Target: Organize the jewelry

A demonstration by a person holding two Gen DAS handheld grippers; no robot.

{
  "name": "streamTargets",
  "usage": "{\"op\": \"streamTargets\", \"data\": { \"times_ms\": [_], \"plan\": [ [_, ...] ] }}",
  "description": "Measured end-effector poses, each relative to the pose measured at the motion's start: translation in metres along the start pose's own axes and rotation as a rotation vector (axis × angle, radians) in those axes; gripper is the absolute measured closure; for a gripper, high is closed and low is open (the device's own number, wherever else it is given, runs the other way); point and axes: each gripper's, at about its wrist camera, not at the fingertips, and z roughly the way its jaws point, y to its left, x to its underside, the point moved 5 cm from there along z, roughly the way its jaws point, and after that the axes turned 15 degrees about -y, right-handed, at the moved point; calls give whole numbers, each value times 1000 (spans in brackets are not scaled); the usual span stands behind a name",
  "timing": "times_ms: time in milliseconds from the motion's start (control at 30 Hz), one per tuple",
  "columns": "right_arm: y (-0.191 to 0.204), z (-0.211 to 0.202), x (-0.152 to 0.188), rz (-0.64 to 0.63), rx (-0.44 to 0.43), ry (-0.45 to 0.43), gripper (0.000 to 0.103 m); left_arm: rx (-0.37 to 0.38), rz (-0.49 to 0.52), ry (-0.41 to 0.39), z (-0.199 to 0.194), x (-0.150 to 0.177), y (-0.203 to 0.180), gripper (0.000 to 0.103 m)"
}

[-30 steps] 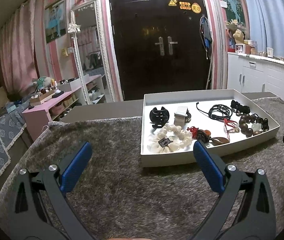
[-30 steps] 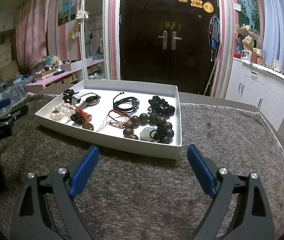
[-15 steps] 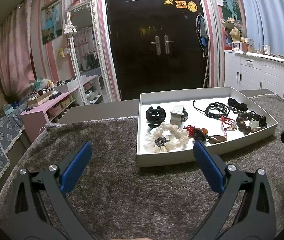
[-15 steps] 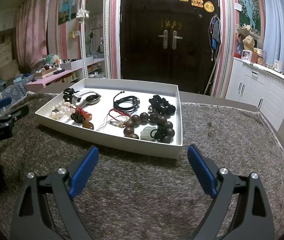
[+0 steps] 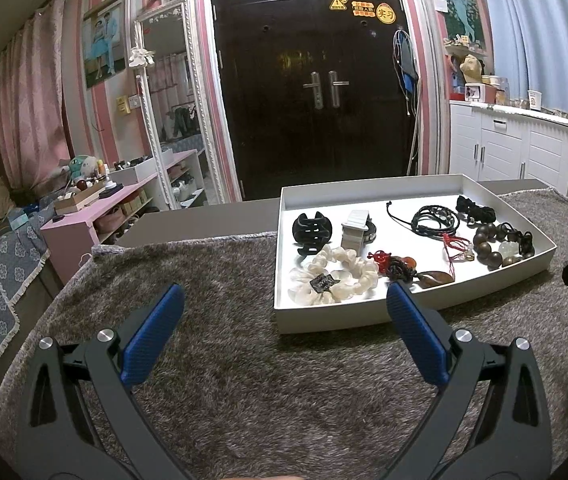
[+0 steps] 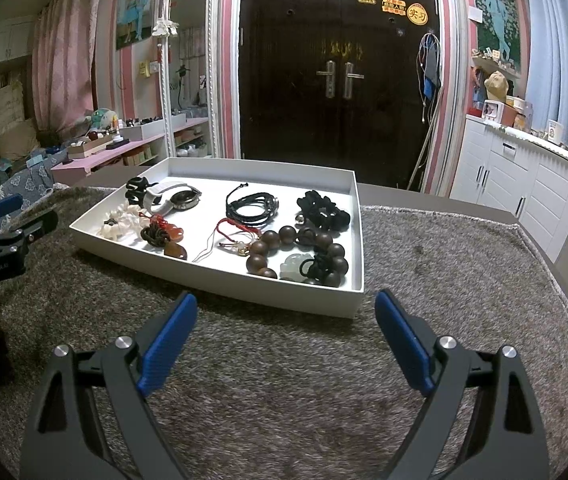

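Both tongs, left gripper (image 5: 284, 300) & right gripper (image 6: 286, 312), are hovering wide apart & empty before the white tray (image 6: 219, 286), w/ jewelry sitting jumbled inside, sorting apparently not yet begun.

We see a table (image 5: 187, 227) covered by a grey-brown shaggy rug (image 5: 243, 360); its bare edge shows along the far side. A white shallow tray (image 6: 296, 296) lies directly on the rug, toward the far side. In the left view, it sits right of centre; in the right view, left of centre. We see jewelry in the tray.
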Motion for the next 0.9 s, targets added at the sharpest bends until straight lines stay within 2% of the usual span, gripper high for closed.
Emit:
{"op": "streamTargets", "data": {
  "times_ms": [900],
  "plan": [
    [-1,0,-1,-6,0,-3,12,-7,-9,3,-1,0,2,3]
  ]
}}
